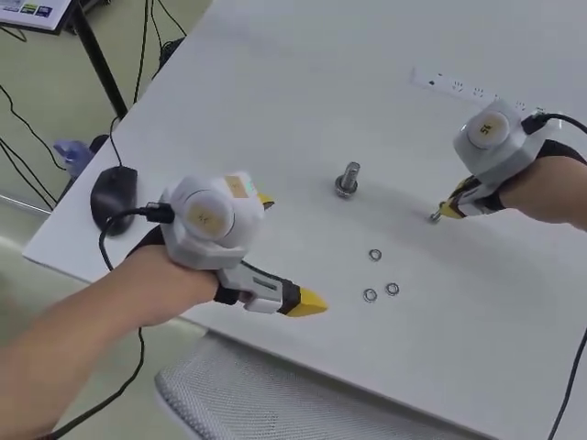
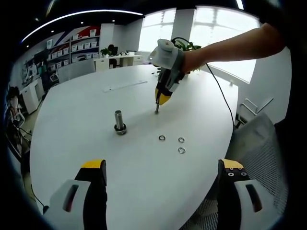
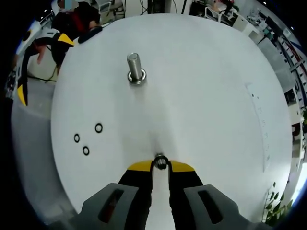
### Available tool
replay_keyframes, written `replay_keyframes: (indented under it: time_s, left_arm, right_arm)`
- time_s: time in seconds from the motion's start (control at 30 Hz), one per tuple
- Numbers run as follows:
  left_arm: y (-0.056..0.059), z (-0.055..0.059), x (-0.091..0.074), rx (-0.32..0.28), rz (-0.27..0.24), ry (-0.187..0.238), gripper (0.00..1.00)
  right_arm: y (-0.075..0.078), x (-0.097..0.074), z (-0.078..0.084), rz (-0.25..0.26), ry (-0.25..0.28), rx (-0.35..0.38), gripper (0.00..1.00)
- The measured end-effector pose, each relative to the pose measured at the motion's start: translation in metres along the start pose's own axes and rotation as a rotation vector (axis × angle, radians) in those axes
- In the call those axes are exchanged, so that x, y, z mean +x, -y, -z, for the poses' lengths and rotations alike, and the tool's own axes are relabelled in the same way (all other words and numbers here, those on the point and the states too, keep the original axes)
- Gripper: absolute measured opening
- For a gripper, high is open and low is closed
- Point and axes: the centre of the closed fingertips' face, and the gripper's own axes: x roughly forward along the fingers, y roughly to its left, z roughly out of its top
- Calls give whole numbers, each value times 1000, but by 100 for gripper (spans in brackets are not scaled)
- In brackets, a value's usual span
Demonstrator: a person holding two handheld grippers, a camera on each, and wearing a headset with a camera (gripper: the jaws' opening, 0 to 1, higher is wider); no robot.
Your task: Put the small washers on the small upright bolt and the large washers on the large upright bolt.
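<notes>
Three washers (image 1: 375, 255) lie near the front edge of the bench (image 1: 275, 110); right gripper (image 3: 161, 167) clenches a small washer (image 3: 160, 161) at the small bolt (image 1: 435, 216); left gripper (image 2: 163, 165) gapes.

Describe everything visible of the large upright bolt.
The large bolt is shiny, silvery metal, standing upright near the middle of the white table, shaft up. A wider collar rings its foot; whether that is its head or washers already on it, I cannot tell. Only the table touches it. Three loose washers lie apart from it, nearer the person.
</notes>
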Motion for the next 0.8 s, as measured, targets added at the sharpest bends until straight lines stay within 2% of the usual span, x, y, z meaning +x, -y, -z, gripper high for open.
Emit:
replay_keyframes:
  time_s: [0.43,0.8]
  left_arm:
    - [1,5,2,-9,8,-14,95]
    - [-1,5,3,-17,11,-11,94]
  right_arm:
    - [2,20,4,-13,-19,-9,12]
    - [-4,31,7,-24,-28,-27,13]
